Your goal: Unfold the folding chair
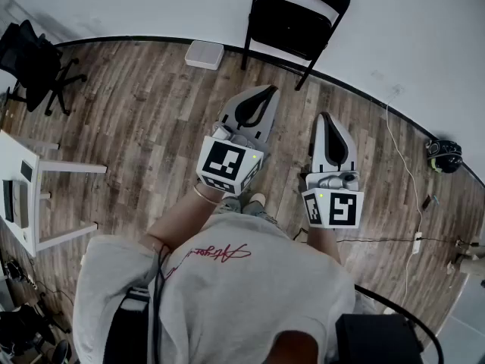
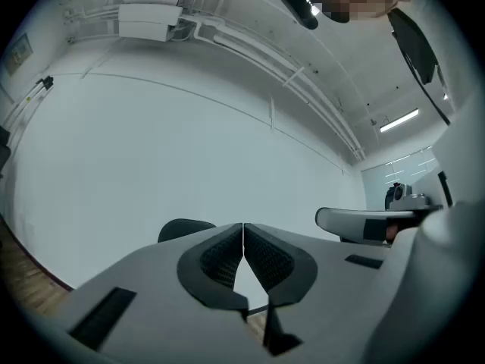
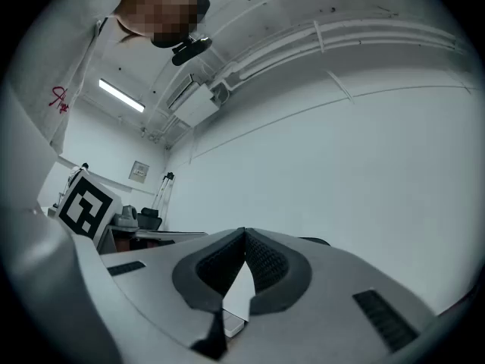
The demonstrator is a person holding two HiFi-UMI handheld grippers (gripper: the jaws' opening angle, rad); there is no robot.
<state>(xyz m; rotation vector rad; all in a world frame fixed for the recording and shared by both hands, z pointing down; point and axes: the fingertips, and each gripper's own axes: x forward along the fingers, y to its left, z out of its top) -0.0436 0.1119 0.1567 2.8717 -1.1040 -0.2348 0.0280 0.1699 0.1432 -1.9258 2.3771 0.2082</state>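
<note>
The folding chair (image 1: pixel 297 17) leans folded against the far wall (image 1: pixel 151 6), while the left hand-held gripper (image 1: pixel 267 92) and right hand-held gripper (image 1: pixel 326 117) point toward it, jaws pressed together and empty, seemingly readying an approach.

Wood-plank floor (image 1: pixel 144 120) bearing furniture
Black folding chair (image 1: pixel 295 21) is standing against the wall, white box (image 1: pixel 204 54) lying near it, office chair (image 1: pixel 34 63) and white table (image 1: pixel 30 196) standing at left.

Bare wood floor (image 1: pixel 151 105) lies open up to the folding chair (image 1: pixel 299 17) at the wall (image 1: pixel 151 6) — a white box (image 1: pixel 204 54) just left of its legs, a cable (image 1: pixel 402 158) trailing right, a white table (image 1: pixel 30 196) well off left.
</note>
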